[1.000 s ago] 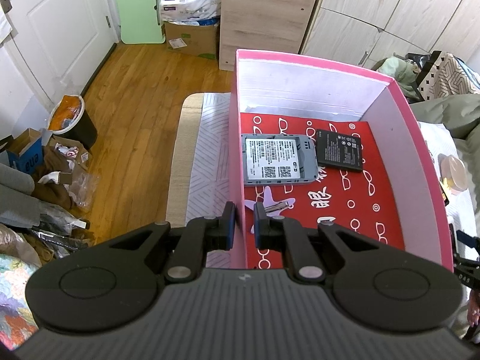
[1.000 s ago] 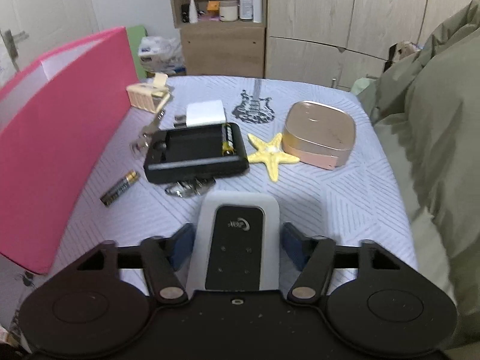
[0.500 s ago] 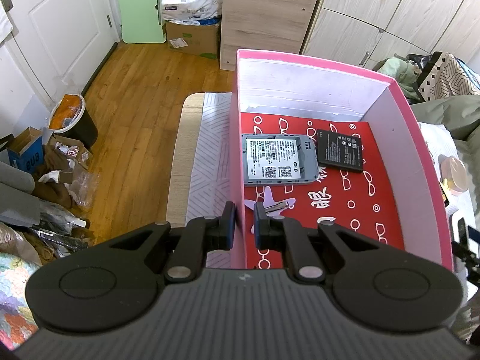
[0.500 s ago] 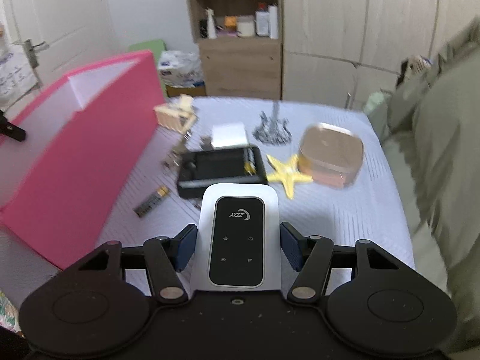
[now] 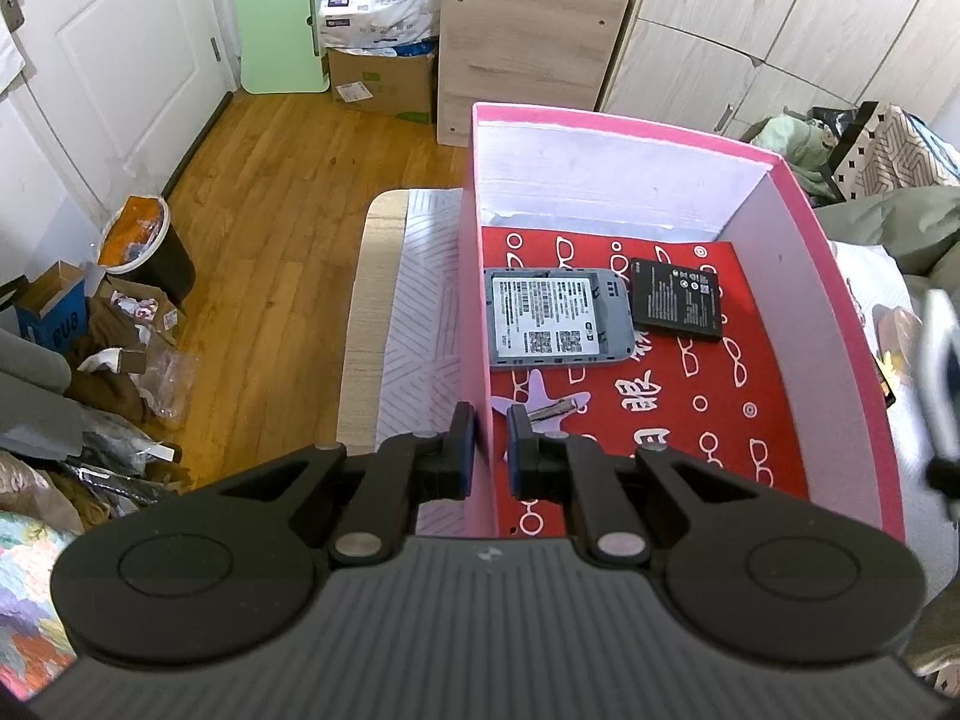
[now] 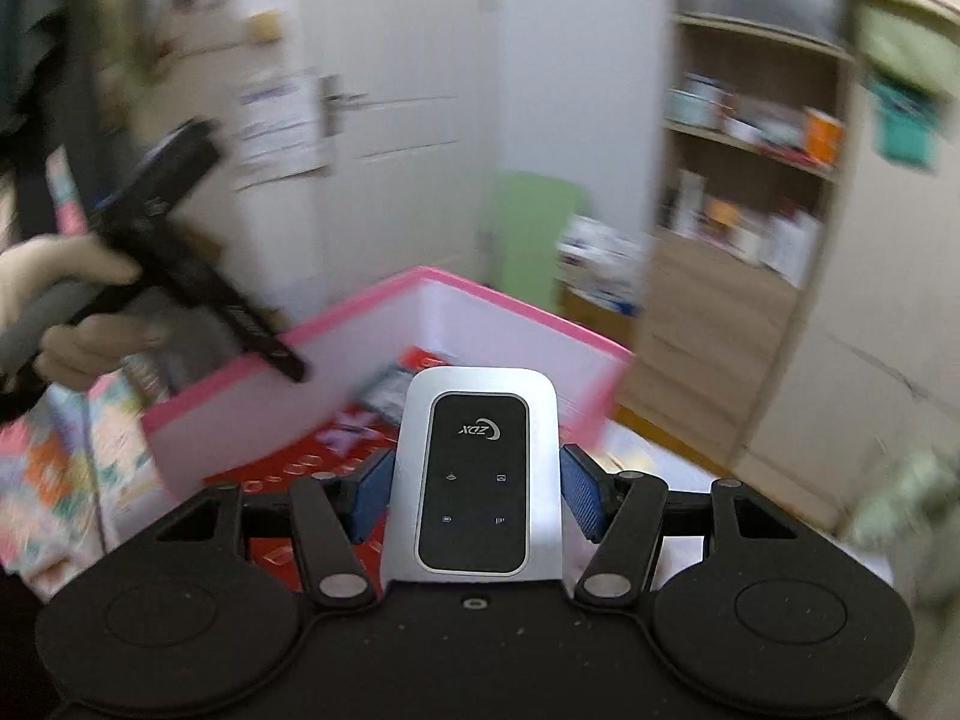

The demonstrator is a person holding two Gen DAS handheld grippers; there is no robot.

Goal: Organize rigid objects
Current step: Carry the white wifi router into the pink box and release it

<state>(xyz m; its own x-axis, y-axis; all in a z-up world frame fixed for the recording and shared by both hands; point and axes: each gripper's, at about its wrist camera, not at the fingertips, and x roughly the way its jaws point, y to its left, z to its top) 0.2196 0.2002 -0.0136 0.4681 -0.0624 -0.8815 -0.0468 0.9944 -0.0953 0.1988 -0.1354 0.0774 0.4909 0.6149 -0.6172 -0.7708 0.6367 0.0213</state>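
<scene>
My left gripper point(image 5: 489, 420) is shut on the left wall of the pink box point(image 5: 600, 120), near its front corner. On the box's red patterned floor lie a grey device with a label point(image 5: 558, 318), a black battery point(image 5: 678, 300) and a purple starfish with a metal piece point(image 5: 540, 405). My right gripper point(image 6: 477, 495) is shut on a white device with a black panel point(image 6: 474, 396), held in the air above the near side of the pink box point(image 6: 510, 300). That device shows as a blur at the right edge of the left wrist view point(image 5: 939, 384).
The box stands on a bed with a striped white sheet point(image 5: 420, 312). An olive duvet point(image 5: 900, 228) lies to the right. Left of the bed are wooden floor point(image 5: 270, 192), a bin point(image 5: 144, 240) and clutter. A gloved hand point(image 6: 60, 276) holds the left gripper point(image 6: 180, 264).
My right gripper has closed on the white device, lifted it off the bed and swung left over the pink box. The left gripper and the box have not moved.
</scene>
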